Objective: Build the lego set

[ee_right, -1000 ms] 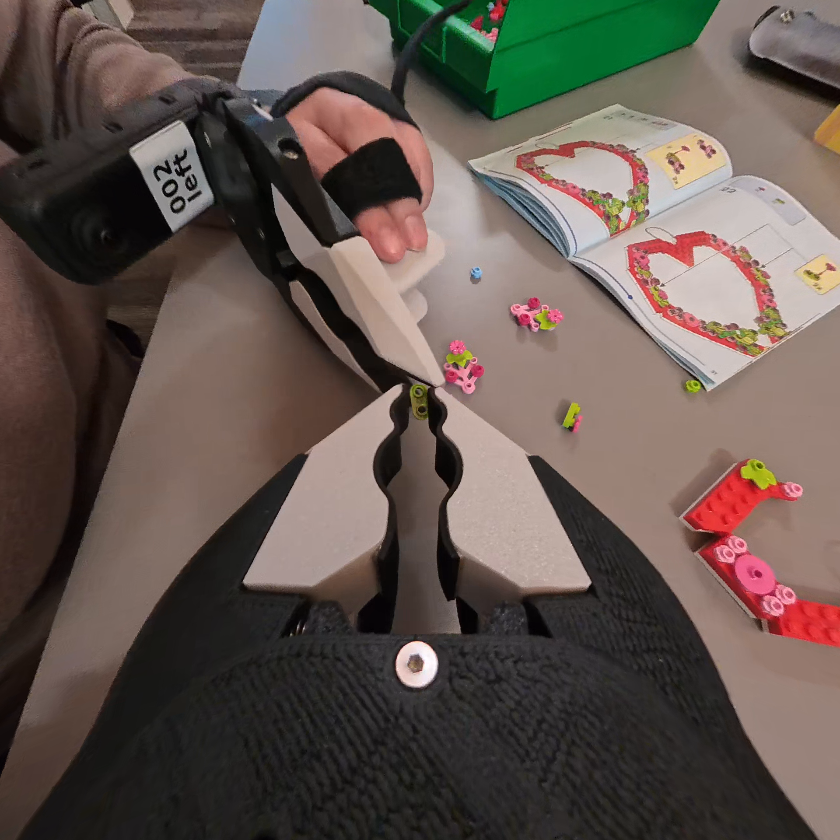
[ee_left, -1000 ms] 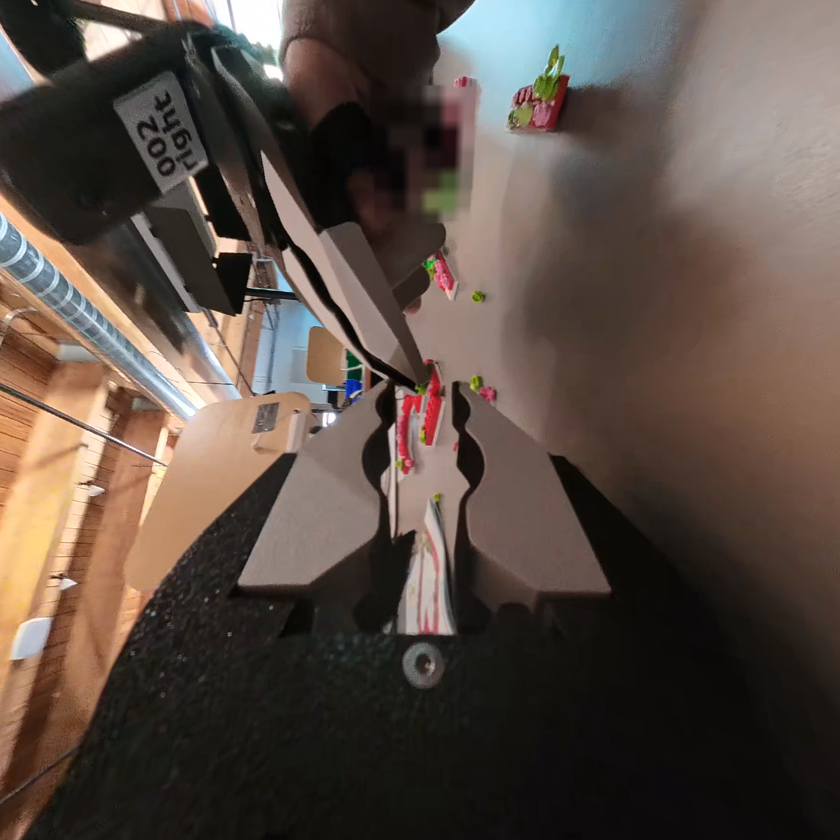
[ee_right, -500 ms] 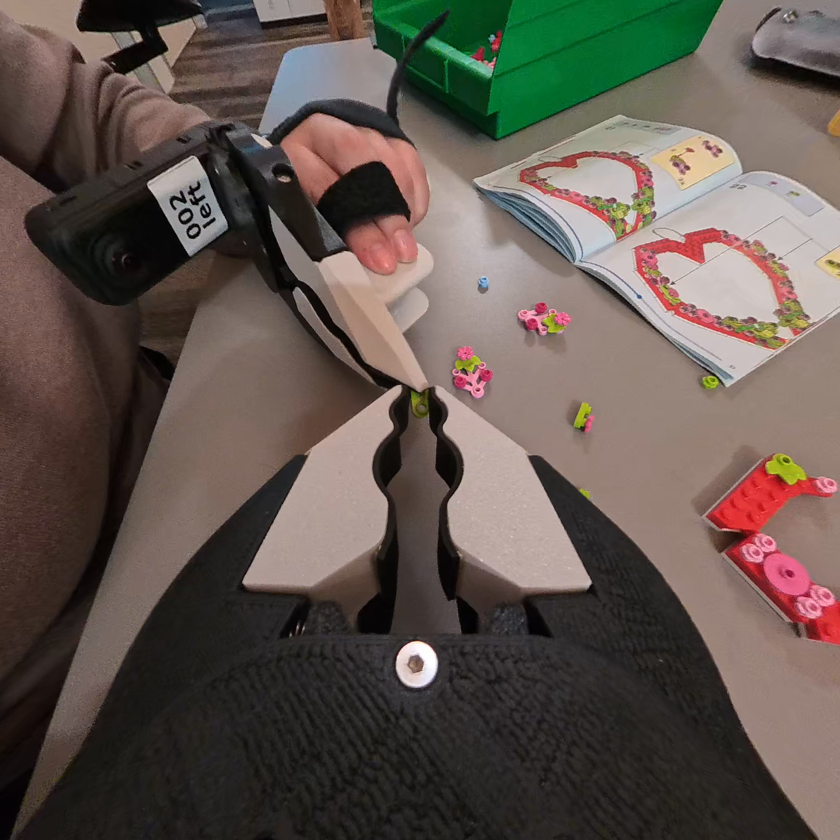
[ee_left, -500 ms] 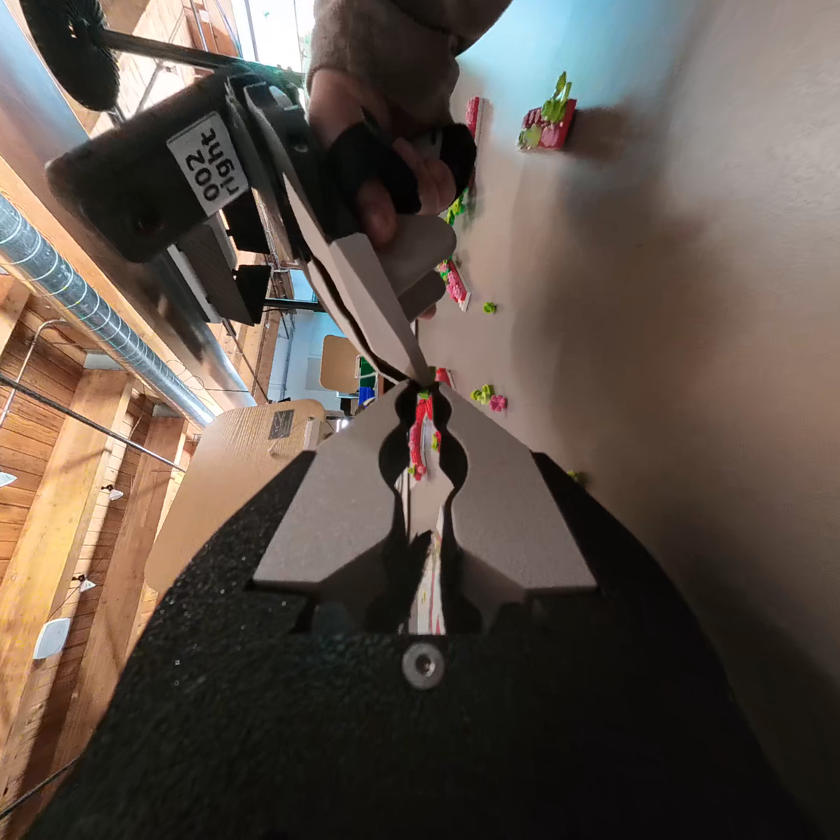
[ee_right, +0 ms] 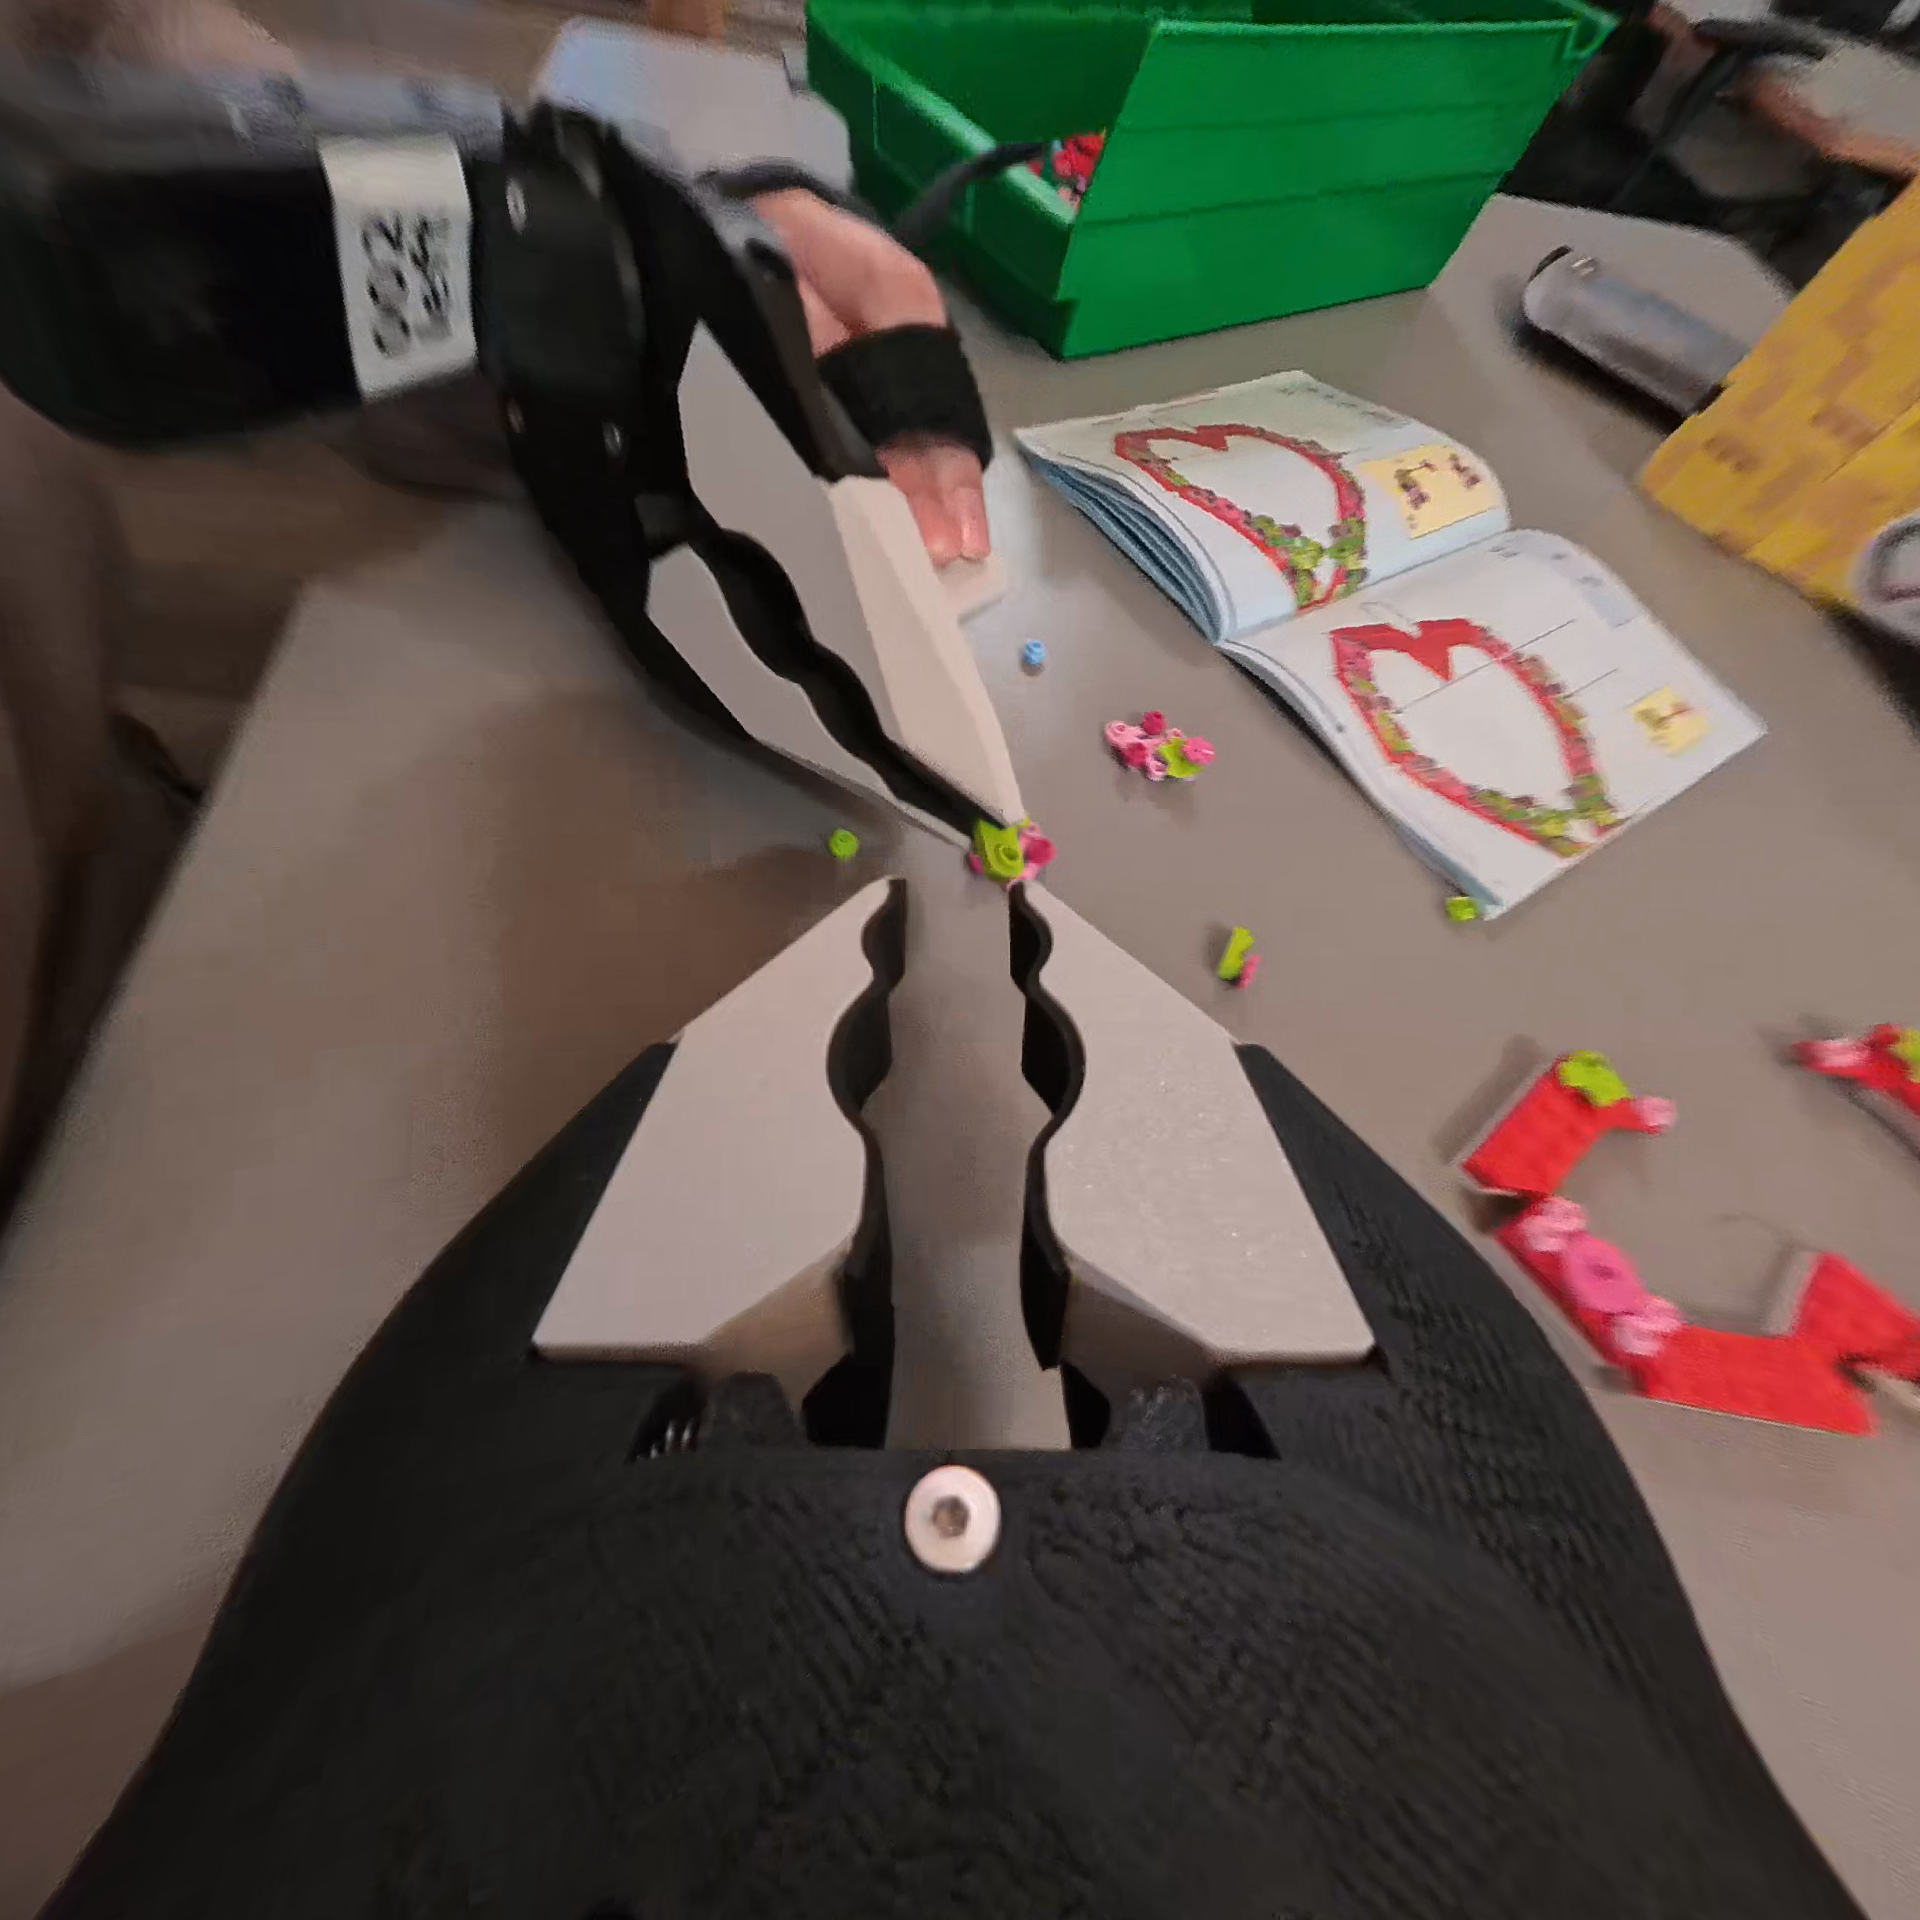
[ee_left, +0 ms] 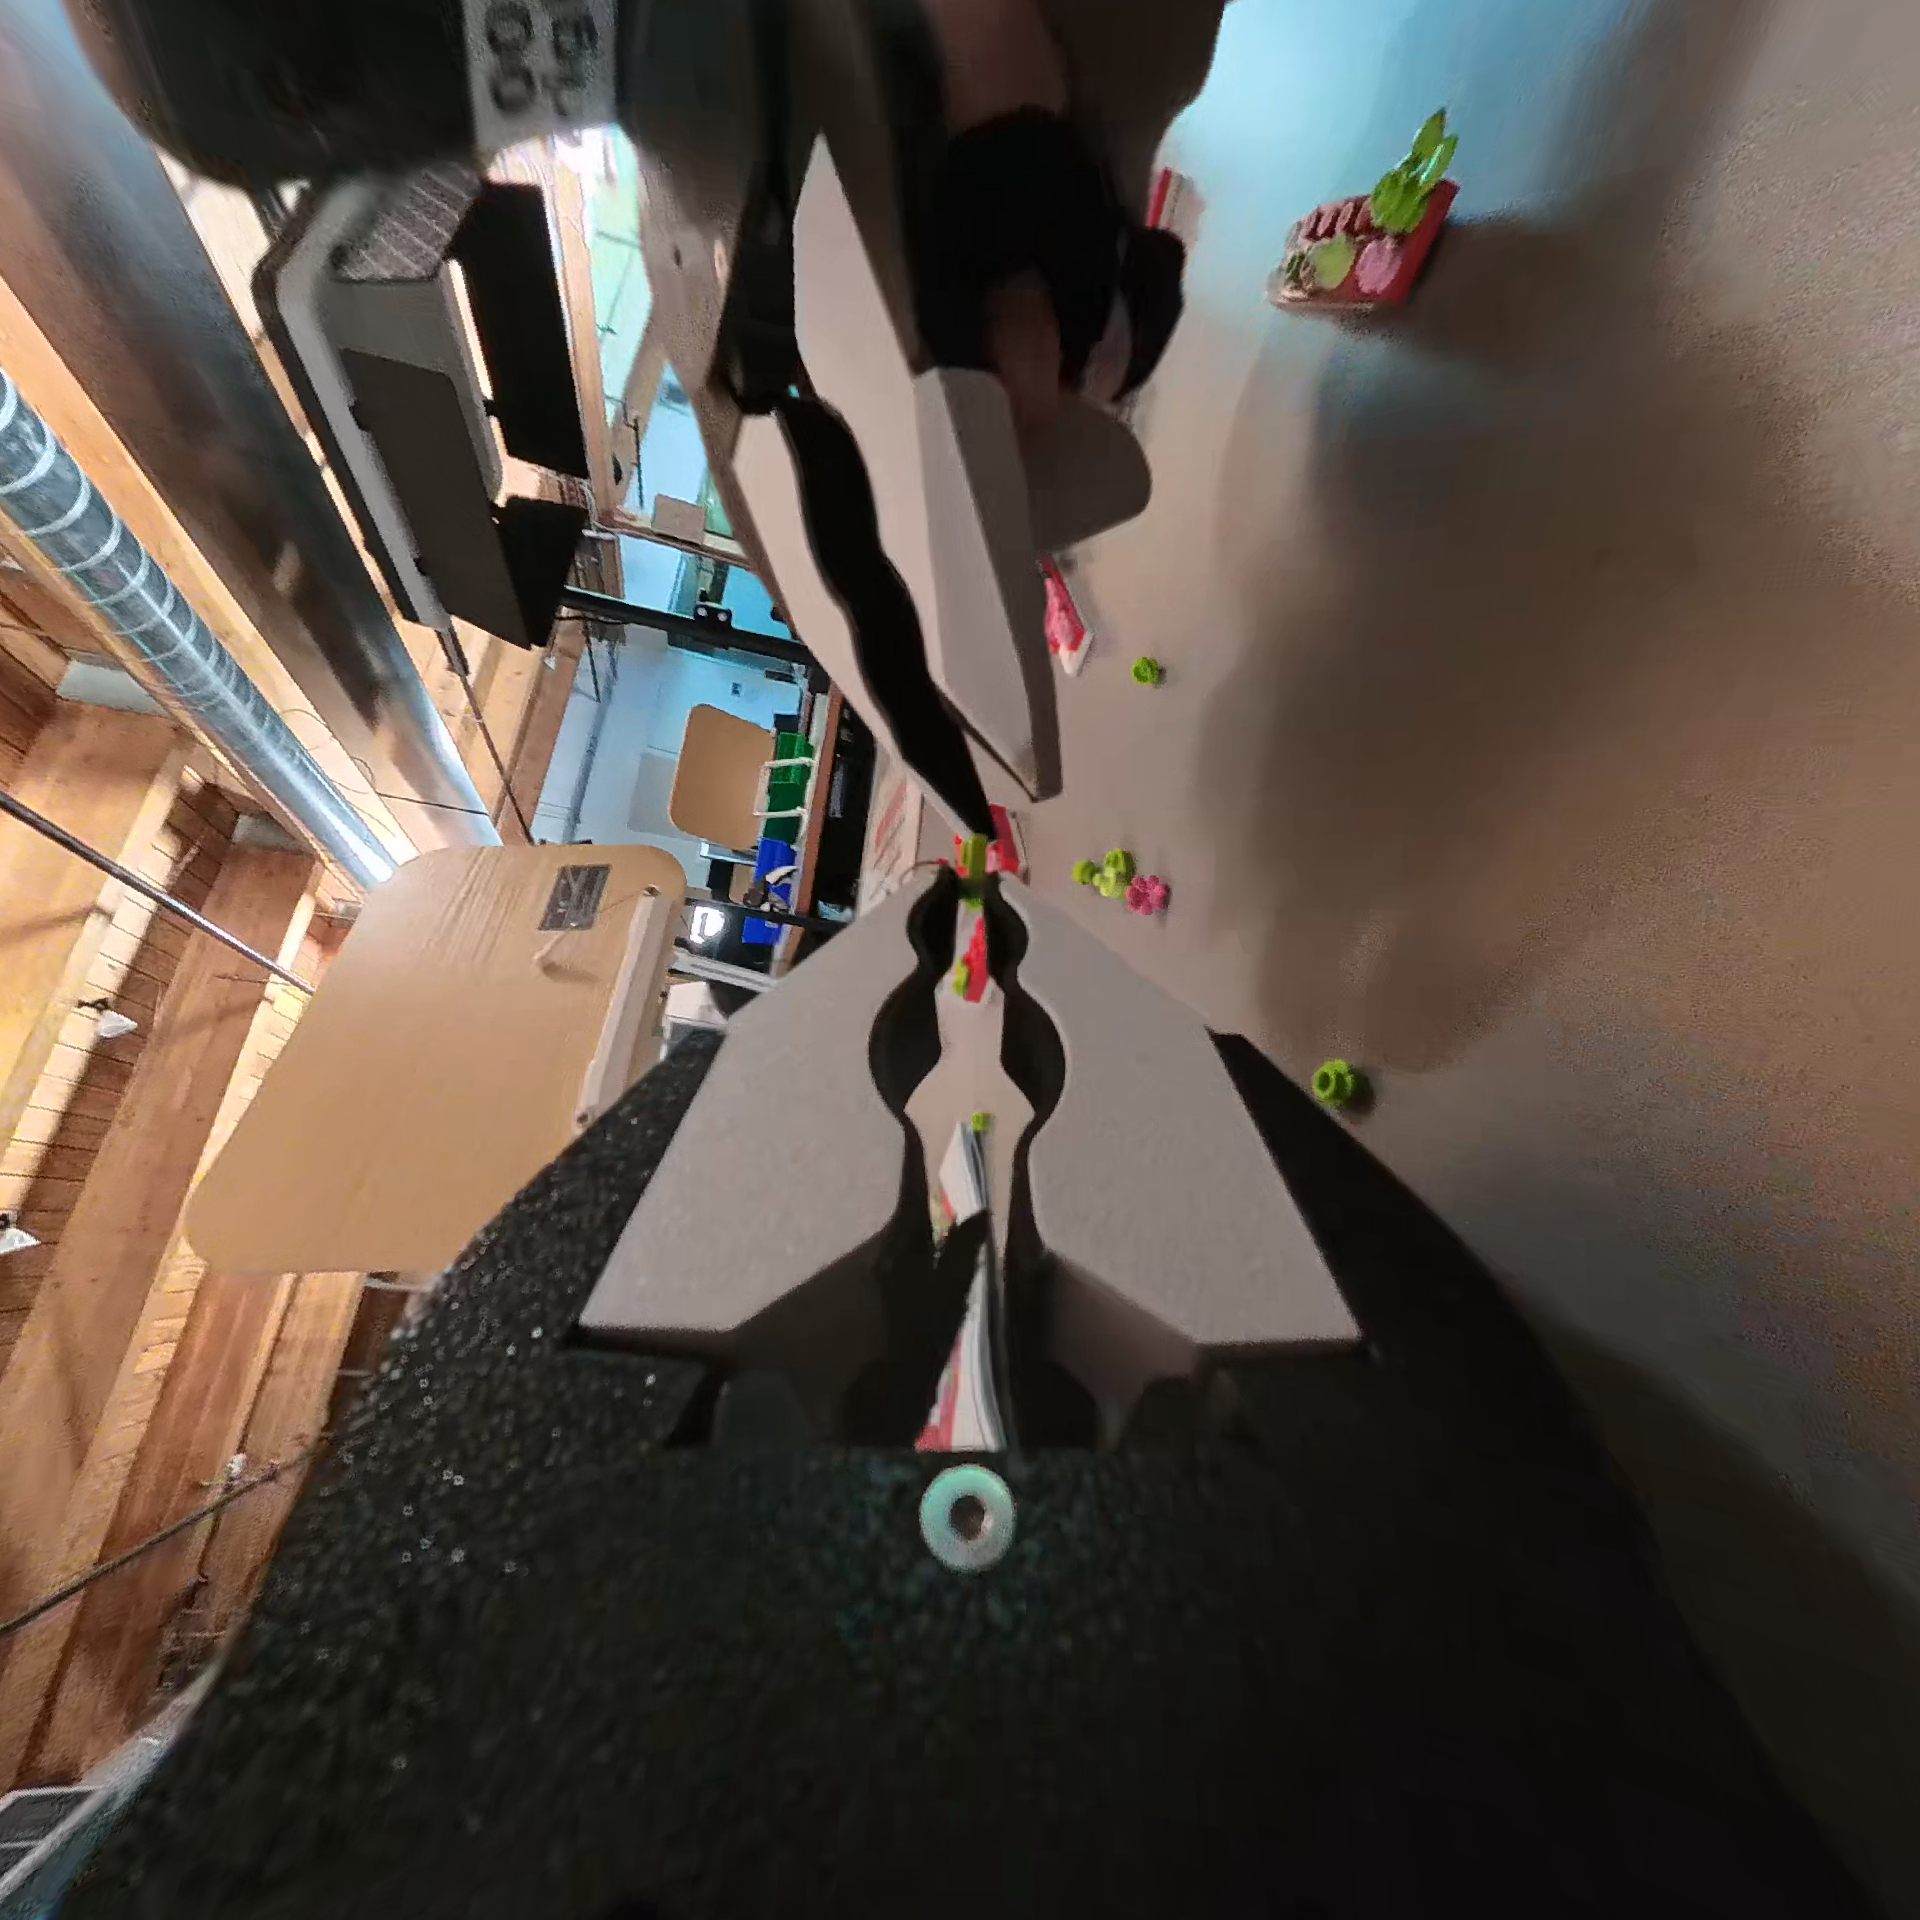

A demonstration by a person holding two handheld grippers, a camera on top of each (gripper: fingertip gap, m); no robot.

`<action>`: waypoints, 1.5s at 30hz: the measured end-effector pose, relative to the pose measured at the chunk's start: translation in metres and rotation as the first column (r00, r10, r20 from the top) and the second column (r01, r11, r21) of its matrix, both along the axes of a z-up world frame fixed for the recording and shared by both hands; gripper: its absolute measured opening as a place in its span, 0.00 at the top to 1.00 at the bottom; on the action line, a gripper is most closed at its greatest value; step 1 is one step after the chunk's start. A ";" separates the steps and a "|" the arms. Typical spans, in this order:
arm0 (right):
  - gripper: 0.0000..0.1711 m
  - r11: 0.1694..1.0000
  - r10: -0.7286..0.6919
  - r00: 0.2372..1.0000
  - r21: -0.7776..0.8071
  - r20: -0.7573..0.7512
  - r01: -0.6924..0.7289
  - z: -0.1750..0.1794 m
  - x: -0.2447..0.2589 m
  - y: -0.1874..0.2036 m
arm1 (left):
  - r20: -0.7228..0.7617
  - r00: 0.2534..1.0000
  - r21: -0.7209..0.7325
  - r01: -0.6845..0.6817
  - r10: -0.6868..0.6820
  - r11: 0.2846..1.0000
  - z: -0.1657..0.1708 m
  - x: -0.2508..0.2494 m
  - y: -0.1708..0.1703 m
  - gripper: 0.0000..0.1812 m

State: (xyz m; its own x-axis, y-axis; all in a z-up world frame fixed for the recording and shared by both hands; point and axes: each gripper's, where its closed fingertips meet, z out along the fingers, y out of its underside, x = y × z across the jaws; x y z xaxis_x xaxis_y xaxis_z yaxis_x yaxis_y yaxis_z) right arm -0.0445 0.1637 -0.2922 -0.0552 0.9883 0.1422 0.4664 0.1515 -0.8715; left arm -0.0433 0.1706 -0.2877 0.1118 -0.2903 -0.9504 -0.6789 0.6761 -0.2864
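My left gripper [ee_left: 971,891] is shut on a small lime green piece [ee_left: 974,860], held just above the grey table. In the right wrist view the left gripper [ee_right: 987,826] comes in from the upper left, with the lime piece [ee_right: 995,844] at its tip and a pink flower cluster [ee_right: 1034,854] right behind it. My right gripper [ee_right: 956,899] is open and empty, its tips just short of the lime piece. In the left wrist view it [ee_left: 1003,800] hangs above my fingertips. Two red heart sections [ee_right: 1548,1132] [ee_right: 1704,1340] lie to the right.
An open instruction booklet [ee_right: 1455,623] lies at the back right, a green bin [ee_right: 1195,156] behind it and a yellow box [ee_right: 1818,436] at the far right. Loose bits lie about: a pink-and-lime cluster [ee_right: 1153,743], a lime-pink piece [ee_right: 1236,954], a lime stud [ee_right: 843,843], a blue stud [ee_right: 1032,654]. The grippers are tip to tip, or close to it.
The right gripper was shut on the lime piece; it has opened and drawn back a little. The left gripper now holds the piece. Both views have shifted and are blurred.
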 end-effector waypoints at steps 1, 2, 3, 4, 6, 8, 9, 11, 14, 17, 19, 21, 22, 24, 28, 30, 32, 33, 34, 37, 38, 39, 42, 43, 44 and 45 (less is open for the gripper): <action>0.89 0.998 0.004 1.000 -0.067 -0.023 -0.006 0.003 0.000 -0.002 | 0.004 1.000 0.015 0.011 -0.011 1.000 0.002 0.001 -0.002 0.99; 0.89 0.993 0.009 0.999 -0.116 -0.048 -0.015 0.006 0.000 -0.003 | 0.007 1.000 0.025 0.022 -0.022 0.999 0.003 0.002 -0.004 0.99; 0.89 0.988 0.013 0.998 -0.150 -0.069 -0.023 0.008 0.000 -0.004 | 0.010 1.000 0.033 0.027 -0.028 0.999 0.005 0.002 -0.005 0.99; 0.90 0.985 0.013 0.996 -0.169 -0.086 -0.027 0.011 0.000 -0.005 | 0.011 0.999 0.037 0.032 -0.032 0.999 0.006 0.003 -0.006 0.99; 0.91 0.981 0.011 0.995 -0.192 -0.096 -0.030 0.012 0.000 -0.005 | 0.017 0.999 0.042 0.041 -0.042 0.998 0.007 0.003 -0.007 0.99; 0.92 0.980 0.005 0.995 -0.196 -0.104 -0.025 0.014 0.000 -0.004 | 0.019 0.998 0.043 0.050 -0.051 0.998 0.008 0.003 -0.008 0.99; 0.92 0.980 0.007 0.994 -0.196 -0.106 -0.028 0.014 0.000 -0.005 | 0.026 0.998 0.051 0.056 -0.058 0.997 0.010 0.004 -0.009 0.99; 0.93 0.980 0.005 0.995 -0.195 -0.102 -0.025 0.014 0.000 -0.004 | 0.041 0.996 0.040 0.074 -0.076 0.996 0.011 0.004 -0.012 0.99; 0.96 0.979 0.011 0.995 -0.202 -0.100 -0.031 0.013 -0.001 -0.006 | 0.045 0.996 0.039 0.072 -0.074 0.997 0.012 0.004 -0.011 0.99; 0.96 0.978 0.015 0.994 -0.205 -0.104 -0.036 0.014 -0.001 -0.006 | 0.045 0.996 0.041 0.076 -0.078 0.996 0.013 0.004 -0.012 0.99; 0.96 0.977 0.017 0.994 -0.211 -0.104 -0.038 0.014 -0.001 -0.007 | 0.042 0.996 0.044 0.079 -0.081 0.996 0.013 0.004 -0.013 0.99; 0.96 0.977 0.018 0.995 -0.210 -0.096 -0.038 0.013 -0.001 -0.007 | 0.035 0.996 0.049 0.080 -0.082 0.996 0.012 0.005 -0.013 0.99; 0.96 0.978 0.018 0.996 -0.204 -0.090 -0.036 0.012 -0.001 -0.007 | 0.033 0.996 0.047 0.081 -0.082 0.996 0.011 0.005 -0.013 0.99; 0.97 0.983 0.019 0.997 -0.182 -0.081 -0.033 0.011 0.000 -0.007 | 0.041 0.996 0.029 0.082 -0.084 0.996 0.010 0.005 -0.012 0.99; 0.97 0.996 0.012 0.998 -0.084 -0.056 -0.017 0.007 0.000 -0.002 | 0.128 0.987 -0.139 0.113 -0.095 0.984 0.007 0.005 -0.012 0.97; 0.97 1.000 0.009 0.999 0.001 -0.042 -0.009 0.006 0.002 0.001 | 0.209 0.974 -0.285 0.147 -0.088 0.947 0.006 0.005 -0.012 0.90; 0.97 0.996 0.019 0.998 0.086 -0.056 -0.014 0.009 0.002 0.001 | 0.284 0.958 -0.408 0.165 -0.047 0.898 0.006 0.003 -0.007 0.86; 0.97 0.992 0.028 0.997 0.124 -0.065 -0.020 0.011 0.002 0.001 | 0.310 0.951 -0.461 0.166 -0.017 0.872 0.006 0.001 -0.003 0.85; 0.97 0.987 0.036 0.997 0.160 -0.073 -0.024 0.013 0.002 0.000 | 0.336 0.942 -0.506 0.185 -0.005 0.842 0.006 0.001 -0.003 0.85; 0.97 0.966 0.058 0.994 0.257 -0.092 -0.032 0.020 0.003 -0.002 | 0.432 0.902 -0.608 0.302 -0.013 0.735 0.010 0.004 -0.010 0.88; 0.97 0.959 0.064 0.993 0.280 -0.097 -0.035 0.022 0.003 -0.002 | 0.463 0.886 -0.616 0.332 -0.013 0.714 0.014 0.004 -0.011 0.89; 0.97 0.955 0.072 0.992 0.294 -0.103 -0.038 0.023 0.003 -0.003 | 0.494 0.869 -0.619 0.362 -0.012 0.697 0.018 0.003 -0.011 0.90; 0.97 0.951 0.081 0.990 0.307 -0.118 -0.041 0.026 0.003 -0.005 | 0.563 0.826 -0.624 0.436 -0.014 0.648 0.028 0.001 -0.014 0.91; 0.97 0.949 0.084 0.989 0.311 -0.123 -0.042 0.027 0.003 -0.005 | 0.580 0.815 -0.622 0.454 -0.015 0.638 0.031 0.000 -0.015 0.91; 0.97 0.948 0.086 0.988 0.314 -0.129 -0.042 0.028 0.002 -0.006 | 0.590 0.807 -0.620 0.469 -0.020 0.629 0.032 0.000 -0.016 0.92; 0.97 0.948 0.088 0.987 0.316 -0.135 -0.042 0.029 0.002 -0.006 | 0.594 0.804 -0.621 0.479 -0.026 0.620 0.033 0.000 -0.017 0.92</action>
State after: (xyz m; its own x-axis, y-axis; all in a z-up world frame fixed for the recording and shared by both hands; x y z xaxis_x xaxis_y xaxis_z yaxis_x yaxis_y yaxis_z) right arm -0.0427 0.1573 -0.2634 -0.0736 0.8885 0.4529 0.3182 0.4513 -0.8337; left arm -0.0435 0.1534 -0.2550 0.2854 -0.9281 -0.2391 -0.1213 0.2125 -0.9696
